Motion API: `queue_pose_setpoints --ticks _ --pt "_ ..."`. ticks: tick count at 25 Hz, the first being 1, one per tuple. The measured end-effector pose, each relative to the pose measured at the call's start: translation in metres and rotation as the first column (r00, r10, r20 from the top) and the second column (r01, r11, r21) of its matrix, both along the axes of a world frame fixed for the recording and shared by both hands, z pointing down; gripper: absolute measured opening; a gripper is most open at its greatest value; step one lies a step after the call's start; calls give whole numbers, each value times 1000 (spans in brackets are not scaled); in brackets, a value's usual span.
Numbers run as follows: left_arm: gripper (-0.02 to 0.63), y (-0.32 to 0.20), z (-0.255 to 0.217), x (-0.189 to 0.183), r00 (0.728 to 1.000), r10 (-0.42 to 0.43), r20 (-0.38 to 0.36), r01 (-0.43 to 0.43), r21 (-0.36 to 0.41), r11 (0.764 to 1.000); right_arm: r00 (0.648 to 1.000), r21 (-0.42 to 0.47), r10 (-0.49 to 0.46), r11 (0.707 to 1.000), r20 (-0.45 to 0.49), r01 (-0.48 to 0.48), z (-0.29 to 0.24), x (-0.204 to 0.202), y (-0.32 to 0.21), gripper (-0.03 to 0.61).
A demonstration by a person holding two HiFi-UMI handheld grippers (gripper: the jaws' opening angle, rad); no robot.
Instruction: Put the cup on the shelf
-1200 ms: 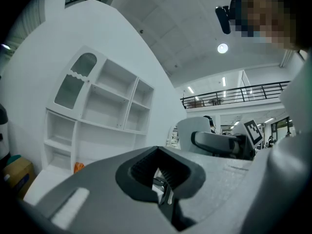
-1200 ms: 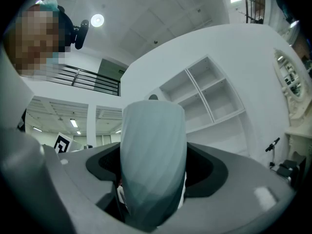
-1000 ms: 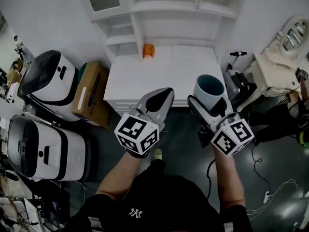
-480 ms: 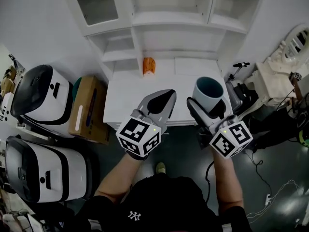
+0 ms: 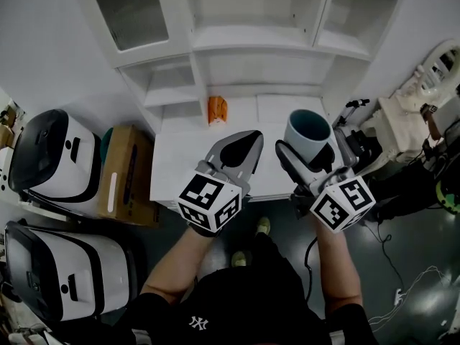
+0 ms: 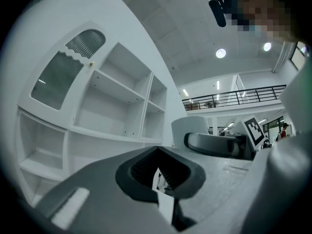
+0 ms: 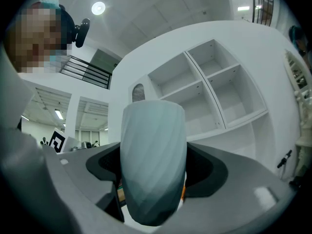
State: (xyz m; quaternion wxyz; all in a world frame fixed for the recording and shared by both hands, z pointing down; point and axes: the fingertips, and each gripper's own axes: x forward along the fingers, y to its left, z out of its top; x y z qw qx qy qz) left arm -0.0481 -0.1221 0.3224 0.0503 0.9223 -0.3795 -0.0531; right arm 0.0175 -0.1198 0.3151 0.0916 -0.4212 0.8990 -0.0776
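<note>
The right gripper (image 5: 310, 157) has its fingers clamped on the cup (image 7: 153, 162), one finger on each side of its wall. The cup is grey-blue and stands upright with its mouth up. It hangs in the air over the right part of the white worktop (image 5: 183, 160), in front of the shelf unit (image 5: 251, 47), and it touches neither of them. I think the hold from the side is chosen so that the bottom of the cup is free and can be set flat on a shelf board. The open compartments lie above and behind the cup, so the next move probably needs a lift and a reach forward, with care for the front edge of the board.

The left gripper (image 5: 243, 148) is just beside the right one. Its fingers are together and nothing is between them; it seems only to keep out of the way. A small orange thing (image 5: 217, 109) stands at the back of the worktop, well apart from the cup.
</note>
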Motion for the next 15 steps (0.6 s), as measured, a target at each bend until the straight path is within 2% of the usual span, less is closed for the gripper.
queue_pose_setpoints --ticks 15 --pt "0 -129 -14 10 997 -70 14 70 9 997 998 30 -60 998 -3 60 -21 7 -144 387"
